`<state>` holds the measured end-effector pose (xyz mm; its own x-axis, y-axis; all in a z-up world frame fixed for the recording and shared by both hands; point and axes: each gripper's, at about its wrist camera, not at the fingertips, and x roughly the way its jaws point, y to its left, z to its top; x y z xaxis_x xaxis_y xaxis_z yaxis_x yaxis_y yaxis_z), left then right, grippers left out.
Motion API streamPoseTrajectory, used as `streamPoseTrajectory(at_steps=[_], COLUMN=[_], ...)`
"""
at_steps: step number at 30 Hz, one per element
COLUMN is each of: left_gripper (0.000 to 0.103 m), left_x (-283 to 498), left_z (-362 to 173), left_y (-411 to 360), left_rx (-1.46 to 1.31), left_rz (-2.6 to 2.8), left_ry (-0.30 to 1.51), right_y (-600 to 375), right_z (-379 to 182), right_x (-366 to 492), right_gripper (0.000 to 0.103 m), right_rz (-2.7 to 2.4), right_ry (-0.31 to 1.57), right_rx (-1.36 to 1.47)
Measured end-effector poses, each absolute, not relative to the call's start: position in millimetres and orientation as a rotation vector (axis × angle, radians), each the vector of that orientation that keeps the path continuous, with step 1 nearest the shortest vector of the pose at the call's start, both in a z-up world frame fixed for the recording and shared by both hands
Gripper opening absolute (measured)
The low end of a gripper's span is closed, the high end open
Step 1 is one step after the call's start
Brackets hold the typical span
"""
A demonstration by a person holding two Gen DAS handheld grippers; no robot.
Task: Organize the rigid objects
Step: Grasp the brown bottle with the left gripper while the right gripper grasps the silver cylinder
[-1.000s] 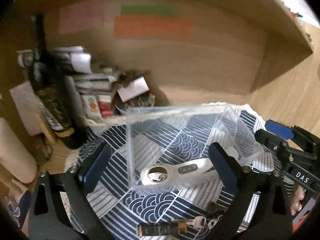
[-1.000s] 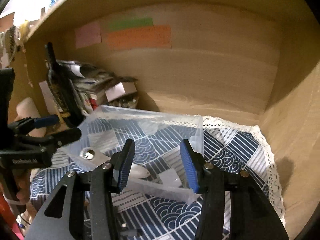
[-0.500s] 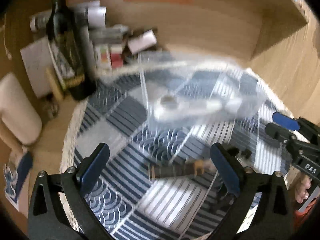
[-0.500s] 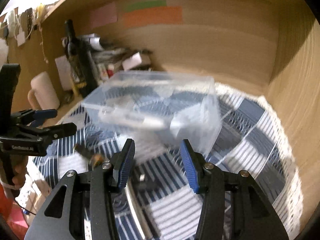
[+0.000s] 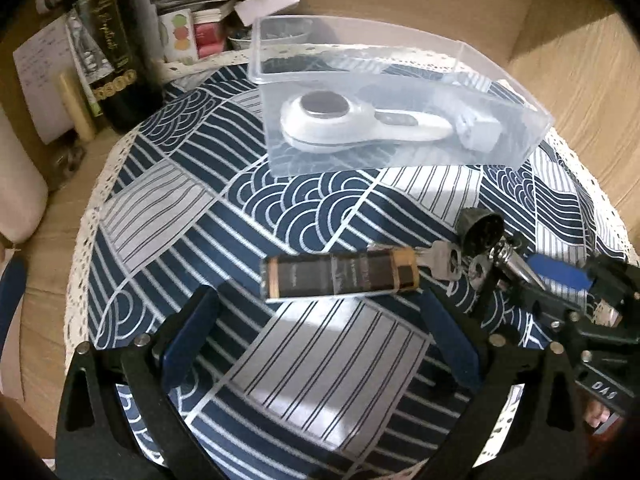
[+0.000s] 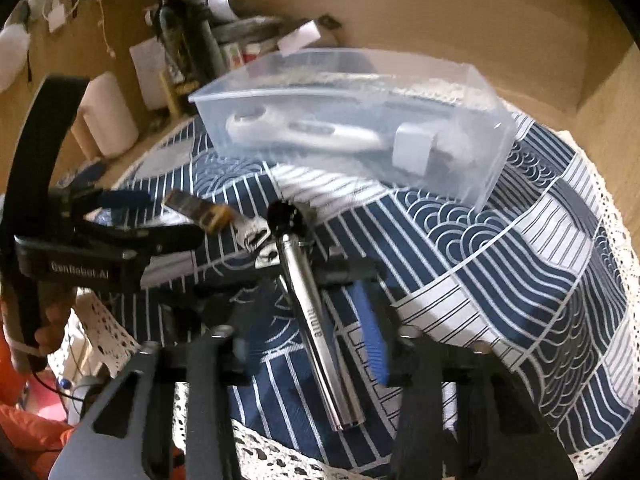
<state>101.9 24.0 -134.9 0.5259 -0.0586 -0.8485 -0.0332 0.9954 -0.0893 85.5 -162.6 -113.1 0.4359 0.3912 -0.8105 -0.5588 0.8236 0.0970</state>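
A clear plastic box (image 5: 400, 92) (image 6: 352, 120) stands at the far side of the round cloth and holds a white handheld device (image 5: 352, 124) and a small white block (image 5: 480, 134). A brown and gold lighter (image 5: 340, 276) with keys (image 5: 444, 260) lies in front of my open left gripper (image 5: 316, 340). A silver metal cylinder (image 6: 320, 328) with a black knob (image 6: 286, 216) lies between the fingers of my open right gripper (image 6: 308, 328), near the cloth's front edge.
The blue wave-patterned cloth (image 5: 200, 216) has a lace rim. A dark wine bottle (image 5: 108, 44), papers and small boxes (image 5: 192, 28) crowd the back left. A white roll (image 5: 16, 184) lies at the left. Wooden walls close in behind and at the right.
Both grippers have pulled back from the box and dropped low toward the near side of the cloth. The lighter, keys and cylinder have come into close view.
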Motion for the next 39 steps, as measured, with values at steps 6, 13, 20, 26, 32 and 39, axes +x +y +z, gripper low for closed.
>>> streamPoseTrajectory(at_steps=[6,13,20,26,32,39], left_gripper=[0.102,0.081,0.081,0.081,0.081,0.081], left_x=[106.5,102.0,96.1,92.0,95.4,112.0], left_z=[-136.5,-134.5,-117.3,-77.4,-45.2,-19.8], left_y=[15.8,8.4,17.9,25.9,36.2,41.4], left_rx=[-0.094,-0.034,-0.058,-0.072,-0.083,-0.088], left_rz=[-0.028,-0.034,-0.015,0.003,0.026,0.041], left_ry=[0.992,0.960,0.911,0.790,0.692,0.624], right_y=[-166.2,-174.1,-186.0,-190.4,-189.3,-179.6], right_z=[-112.5,-101.4,-75.7,-47.5,-18.6,5.7], right_x=[83.9,80.3,87.9,101.6,117.0,142.1], right_gripper=[0.014,0.014,0.014,0.014,0.014,0.014], right_rz=[0.613,0.587,0.540,0.506,0.477,0.478], right_ry=[0.940,0.887,0.808,0.717,0.624,0.557], right_rx=[-0.195,-0.169,-0.124,-0.103,-0.110,-0.122])
